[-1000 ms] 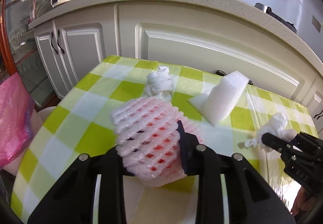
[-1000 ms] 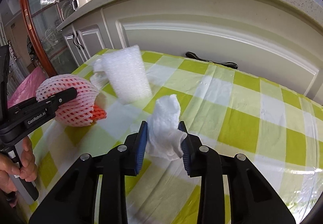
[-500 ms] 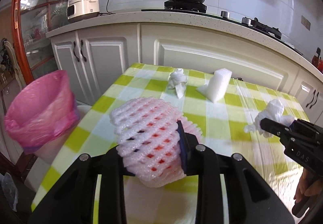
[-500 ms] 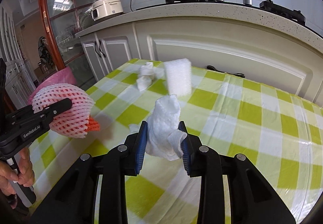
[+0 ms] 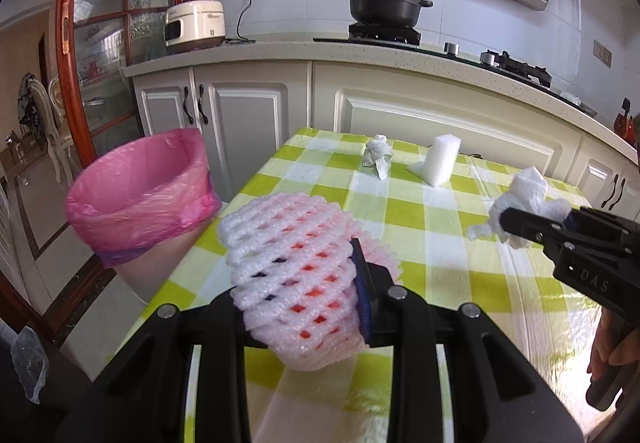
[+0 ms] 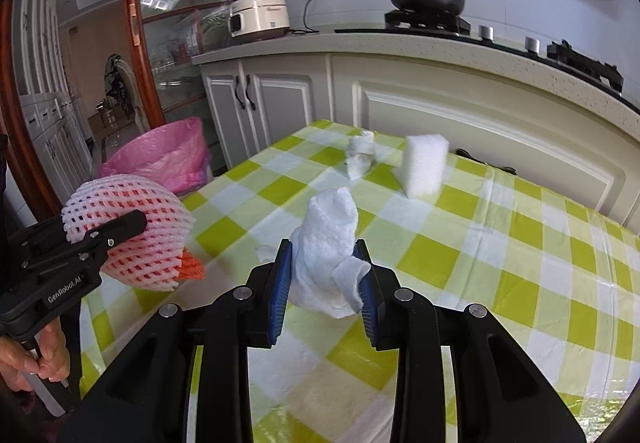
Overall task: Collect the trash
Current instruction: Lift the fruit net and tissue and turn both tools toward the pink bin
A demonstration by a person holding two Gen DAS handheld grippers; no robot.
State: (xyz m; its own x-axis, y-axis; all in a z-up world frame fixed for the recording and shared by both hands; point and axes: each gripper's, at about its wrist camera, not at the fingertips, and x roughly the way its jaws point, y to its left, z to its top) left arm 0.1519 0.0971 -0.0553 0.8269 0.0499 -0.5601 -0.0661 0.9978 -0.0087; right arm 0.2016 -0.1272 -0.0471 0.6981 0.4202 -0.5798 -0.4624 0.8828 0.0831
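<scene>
My left gripper [image 5: 304, 283] is shut on a pink foam fruit net [image 5: 292, 267] and holds it above the near left part of the checked table [image 5: 432, 243]; it also shows in the right wrist view [image 6: 128, 235]. My right gripper [image 6: 324, 279] is shut on a crumpled white tissue [image 6: 328, 243], also seen in the left wrist view [image 5: 524, 195]. A second crumpled tissue [image 5: 377, 155] and a white foam block [image 5: 440, 159] lie at the table's far side. A bin with a pink bag [image 5: 140, 195] stands on the floor left of the table.
White kitchen cabinets [image 5: 248, 123] and a counter run behind the table, with a rice cooker [image 5: 195, 23] and a black pot [image 5: 384, 5] on it. A glass door with a red wooden frame [image 5: 68, 43] is at the left. A black cable [image 6: 484, 161] lies at the table's back edge.
Both grippers have risen and pulled back from the table with their trash still held. The pink bin has come into view on the left.
</scene>
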